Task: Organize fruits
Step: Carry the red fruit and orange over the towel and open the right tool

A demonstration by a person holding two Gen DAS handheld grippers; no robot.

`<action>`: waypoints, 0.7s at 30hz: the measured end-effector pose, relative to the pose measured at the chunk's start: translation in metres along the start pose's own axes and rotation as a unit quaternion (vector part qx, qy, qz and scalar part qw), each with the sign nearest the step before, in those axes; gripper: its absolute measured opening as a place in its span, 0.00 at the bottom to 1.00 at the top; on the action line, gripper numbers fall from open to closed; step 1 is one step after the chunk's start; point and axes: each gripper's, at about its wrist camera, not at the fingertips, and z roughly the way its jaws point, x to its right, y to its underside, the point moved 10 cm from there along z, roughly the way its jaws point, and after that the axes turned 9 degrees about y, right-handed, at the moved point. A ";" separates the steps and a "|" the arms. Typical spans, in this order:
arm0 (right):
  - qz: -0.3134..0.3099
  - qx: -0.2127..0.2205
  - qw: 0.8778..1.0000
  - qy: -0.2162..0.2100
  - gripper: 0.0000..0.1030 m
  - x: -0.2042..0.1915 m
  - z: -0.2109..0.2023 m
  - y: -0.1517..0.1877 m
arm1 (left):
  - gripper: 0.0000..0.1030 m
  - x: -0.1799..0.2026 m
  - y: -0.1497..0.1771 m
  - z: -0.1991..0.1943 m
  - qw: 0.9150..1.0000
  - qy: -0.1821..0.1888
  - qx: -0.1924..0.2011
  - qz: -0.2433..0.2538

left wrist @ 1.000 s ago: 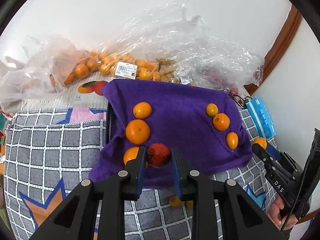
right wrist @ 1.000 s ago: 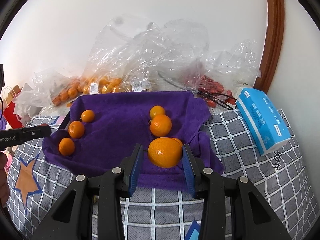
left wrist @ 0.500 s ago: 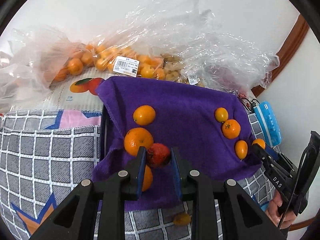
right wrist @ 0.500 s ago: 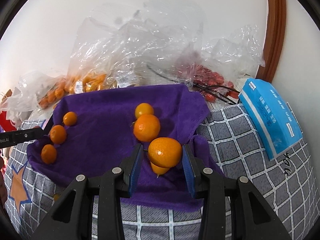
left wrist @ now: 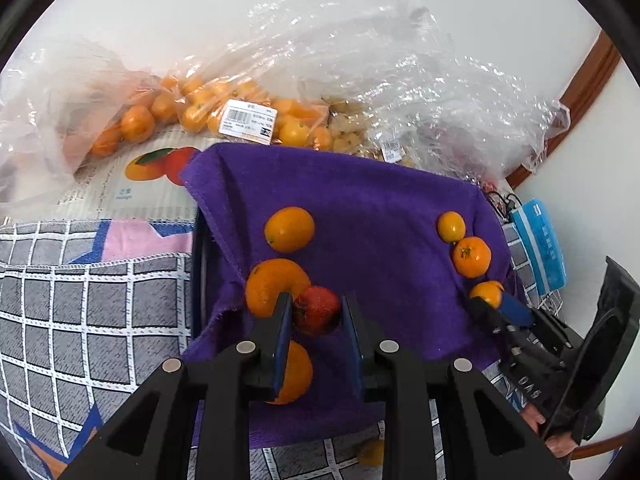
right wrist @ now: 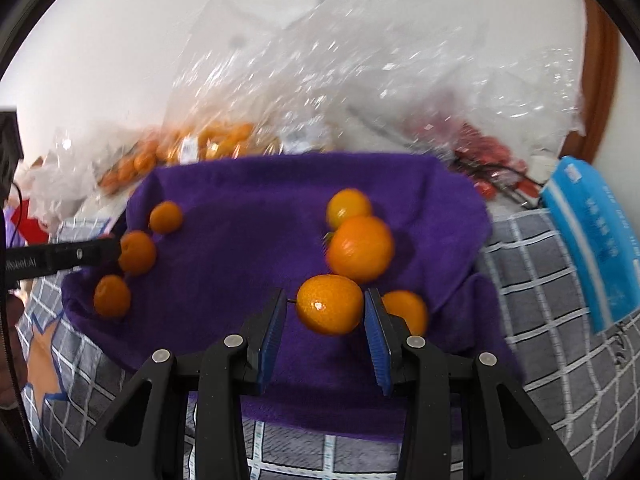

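A grey quilted cover (left wrist: 92,320) with a white grid and blue-edged star shapes spreads across the surface. A blue tissue pack (right wrist: 592,240) lies near the cover's right edge. At the back edge, against a white wall (left wrist: 160,12), sits a heap of crumpled clear plastic bags (left wrist: 400,80), one bearing a white barcode label (left wrist: 248,122). A flat white carton printed with fruit pictures (left wrist: 148,184) lies at the back left. Brown wooden trim (left wrist: 580,76) runs up the wall at the right.
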 end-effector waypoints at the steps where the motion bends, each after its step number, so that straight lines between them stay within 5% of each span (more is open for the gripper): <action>1: -0.003 -0.004 1.000 0.002 0.38 -0.001 0.003 0.003 | 0.23 0.001 0.001 0.002 1.000 0.001 -0.002 0.001; 16: -0.015 -0.021 1.000 0.001 0.39 -0.003 0.004 0.015 | 0.23 0.010 0.014 0.026 0.999 0.032 -0.038 -0.004; 21: -0.004 -0.009 1.000 0.007 0.44 0.006 -0.013 0.018 | 0.23 0.013 0.014 0.030 0.999 0.013 -0.030 0.006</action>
